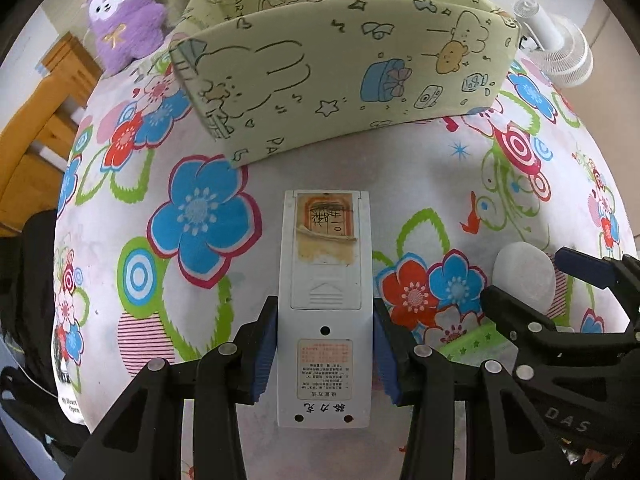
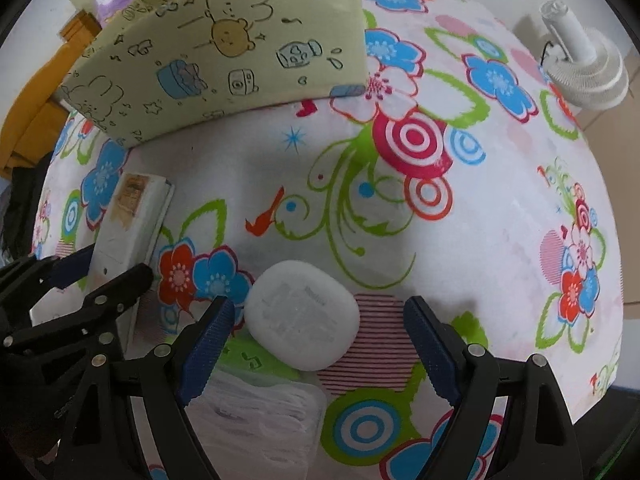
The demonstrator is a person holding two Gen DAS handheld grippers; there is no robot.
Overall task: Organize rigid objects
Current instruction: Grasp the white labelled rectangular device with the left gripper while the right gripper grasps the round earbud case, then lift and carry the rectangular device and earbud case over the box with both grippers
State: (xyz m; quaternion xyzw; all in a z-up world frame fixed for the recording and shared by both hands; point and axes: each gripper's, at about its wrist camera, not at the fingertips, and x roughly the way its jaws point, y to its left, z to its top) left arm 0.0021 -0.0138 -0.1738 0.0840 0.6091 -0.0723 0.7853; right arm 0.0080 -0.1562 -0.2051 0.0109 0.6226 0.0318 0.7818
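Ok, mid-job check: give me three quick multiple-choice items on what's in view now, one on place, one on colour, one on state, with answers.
1. The storage box lies where from the remote?
A beyond its far end
B under it
C right of it

2. The plush toy is:
A green
B purple
C red

3. The right gripper is:
A shut on the case
B open around the case
C empty, far from the case

Answers: 1 A, box sits past the remote's tip. 2 B, purple fur. 3 B, fingers stand clear of the white case.

Matt white plastic remote [image 1: 325, 308], smooth white case [image 2: 301, 318], printed cloth cover [image 2: 500, 208].
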